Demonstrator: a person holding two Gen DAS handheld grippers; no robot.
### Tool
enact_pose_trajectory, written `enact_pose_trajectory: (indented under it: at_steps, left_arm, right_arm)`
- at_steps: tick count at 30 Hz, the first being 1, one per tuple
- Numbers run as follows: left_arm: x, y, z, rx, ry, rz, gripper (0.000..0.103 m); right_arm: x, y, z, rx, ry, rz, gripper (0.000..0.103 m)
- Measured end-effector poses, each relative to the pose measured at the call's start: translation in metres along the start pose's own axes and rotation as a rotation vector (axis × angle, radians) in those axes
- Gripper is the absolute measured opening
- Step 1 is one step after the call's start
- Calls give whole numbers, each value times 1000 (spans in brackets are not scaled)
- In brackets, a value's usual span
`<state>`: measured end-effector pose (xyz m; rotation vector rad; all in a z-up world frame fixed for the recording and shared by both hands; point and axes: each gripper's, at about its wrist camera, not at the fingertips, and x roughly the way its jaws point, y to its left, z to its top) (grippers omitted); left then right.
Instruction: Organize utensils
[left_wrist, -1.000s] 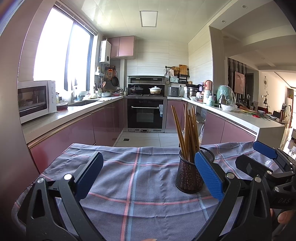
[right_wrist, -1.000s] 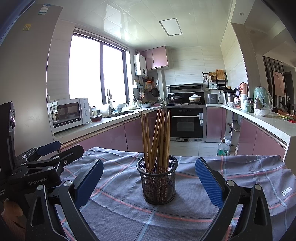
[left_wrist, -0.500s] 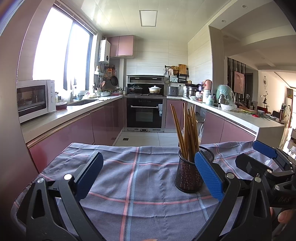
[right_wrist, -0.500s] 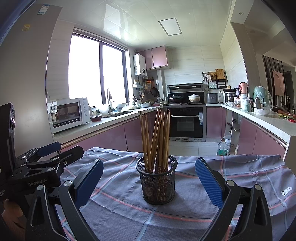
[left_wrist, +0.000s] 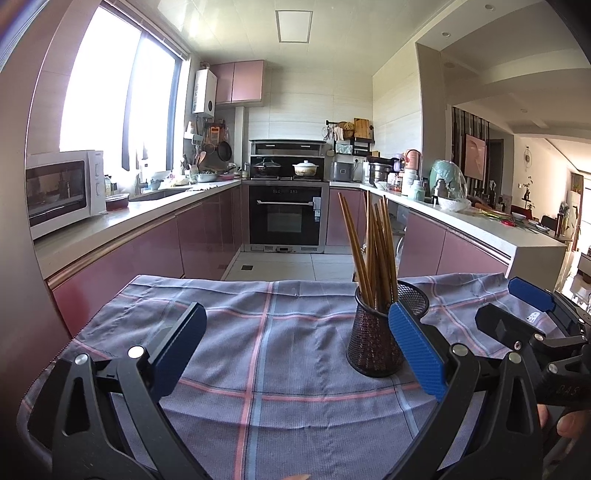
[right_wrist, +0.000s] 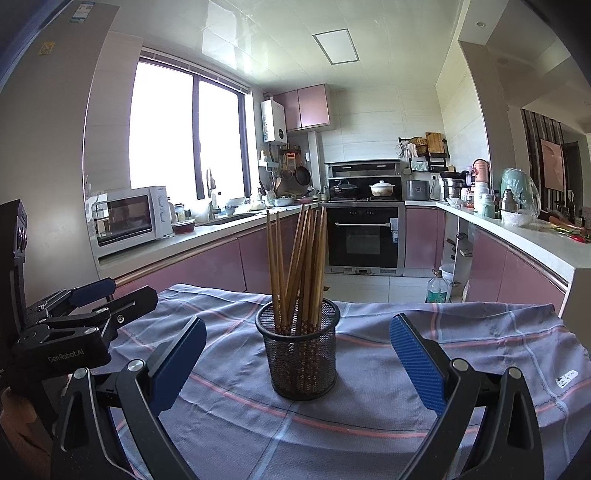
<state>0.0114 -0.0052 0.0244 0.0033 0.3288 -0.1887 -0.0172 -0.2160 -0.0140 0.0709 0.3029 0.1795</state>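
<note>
Kitchen with pink cabinets; a checked cloth (right_wrist: 480, 343) covers the table. A mesh cup (right_wrist: 300, 354) stands upright on it, holding the chopsticks (right_wrist: 299, 258) gathered on end. Right gripper (right_wrist: 297, 363) and left gripper (left_wrist: 295, 354) both hover spread wide and empty, the cup framed between the right one's fingers, probably for access.

Chopsticks (right_wrist: 295, 266) stand in a mesh holder (right_wrist: 300, 360) on the checked cloth (right_wrist: 369, 413). Behind lies the kitchen: microwave (right_wrist: 129, 218) left, oven (right_wrist: 364, 236) centre, counter (right_wrist: 517, 236) right.
</note>
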Motion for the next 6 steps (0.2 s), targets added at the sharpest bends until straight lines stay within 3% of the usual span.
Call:
enact_pose_trajectory:
  at_steps: [4,6]
  left_arm:
    - [13,4,-5,5,47,1,97]
    - [24,10,-8,-6,87,-4,97]
  right_arm:
    - [10,-24,-6,-6,85,-71,96]
    - [24,-49,-12,11,181,-137,96]
